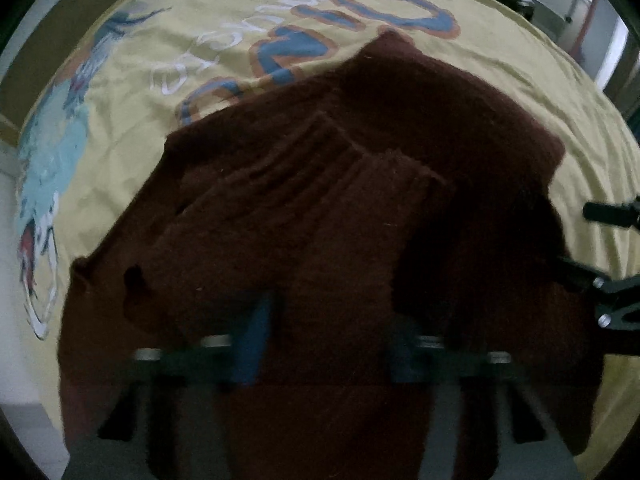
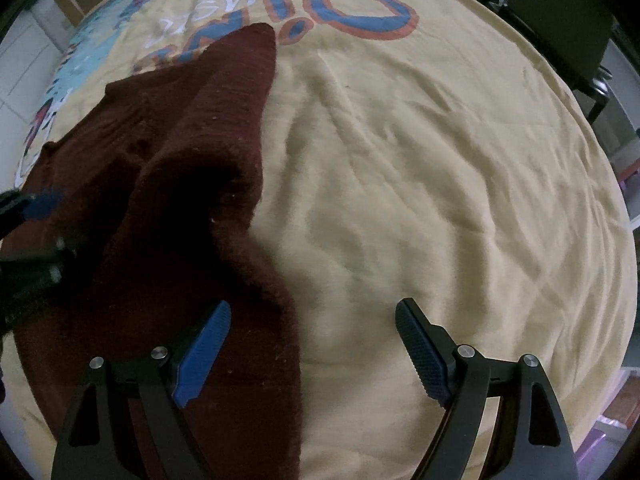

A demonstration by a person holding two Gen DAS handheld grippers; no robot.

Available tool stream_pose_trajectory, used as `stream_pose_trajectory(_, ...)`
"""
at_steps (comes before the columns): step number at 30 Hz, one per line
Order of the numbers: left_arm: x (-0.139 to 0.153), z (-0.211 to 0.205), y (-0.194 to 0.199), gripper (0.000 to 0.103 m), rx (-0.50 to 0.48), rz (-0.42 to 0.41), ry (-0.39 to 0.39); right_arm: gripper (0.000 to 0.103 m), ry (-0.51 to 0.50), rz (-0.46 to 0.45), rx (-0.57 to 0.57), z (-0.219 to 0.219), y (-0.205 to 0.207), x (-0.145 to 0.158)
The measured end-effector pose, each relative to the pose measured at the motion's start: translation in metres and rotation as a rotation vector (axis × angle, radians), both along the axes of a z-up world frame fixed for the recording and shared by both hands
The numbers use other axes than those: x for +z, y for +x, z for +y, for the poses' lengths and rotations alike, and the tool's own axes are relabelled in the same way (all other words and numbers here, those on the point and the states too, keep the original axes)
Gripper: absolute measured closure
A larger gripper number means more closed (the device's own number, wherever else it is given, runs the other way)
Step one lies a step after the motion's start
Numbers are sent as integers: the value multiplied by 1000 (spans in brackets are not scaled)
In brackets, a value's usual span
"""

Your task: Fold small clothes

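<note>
A dark maroon knit garment (image 1: 320, 200) lies rumpled on a yellow printed sheet (image 1: 132, 168), with stepped folds across its middle. My left gripper (image 1: 328, 344) points down onto its near part. Its blue fingers (image 1: 252, 340) are blurred and stand apart, with knit between them. In the right wrist view the garment (image 2: 180, 160) fills the left side, one corner reaching toward the printed letters. My right gripper (image 2: 314, 344) is open. Its left pad (image 2: 204, 352) hangs over the garment's right edge and its right pad (image 2: 424, 356) over bare sheet (image 2: 400, 200). The left gripper (image 2: 36, 220) shows at the left edge.
The sheet carries big blue and orange letters (image 2: 360, 16) and a cartoon print (image 1: 52, 152) at the far side. Pale floor (image 1: 16, 320) lies beyond its left edge. Dark furniture (image 2: 560, 20) stands past the far right edge.
</note>
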State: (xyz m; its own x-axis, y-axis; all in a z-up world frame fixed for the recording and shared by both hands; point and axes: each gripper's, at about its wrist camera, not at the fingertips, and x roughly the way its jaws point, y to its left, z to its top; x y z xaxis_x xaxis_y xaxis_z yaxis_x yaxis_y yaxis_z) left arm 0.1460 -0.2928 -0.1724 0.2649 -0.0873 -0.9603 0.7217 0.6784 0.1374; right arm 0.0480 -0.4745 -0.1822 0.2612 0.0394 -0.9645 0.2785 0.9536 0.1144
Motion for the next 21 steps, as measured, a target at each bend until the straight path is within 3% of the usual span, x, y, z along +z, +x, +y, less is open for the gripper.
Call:
stream_pose_trajectory(1,2,3,5,88,17,-2,-5,18,-1,0,1,0,2,0)
stream_pose_trajectory(2,8,9,10,89,34,-12,-33,18,-3,-1,3,1,2,0)
stream_pose_trajectory(11,59,92,39,90,251,-86,-231,18,-18,-21,45,11,32,7)
stream_pose_trajectory(15,65,125,39,90,346,-98,-260,19,1,-35,68,18,48,13)
stream_pose_trajectory(16,63,137,42,90,378,-97,-267,25,5,-31,70,20,53,14)
stream_pose_trajectory(19,66,167,36,90,457,-107,-289,81,-2,-7,74,26,59,12)
stream_pose_trajectory(21,71,185,25,90,496,-121,-298,84,-2,2,85,31,60,9)
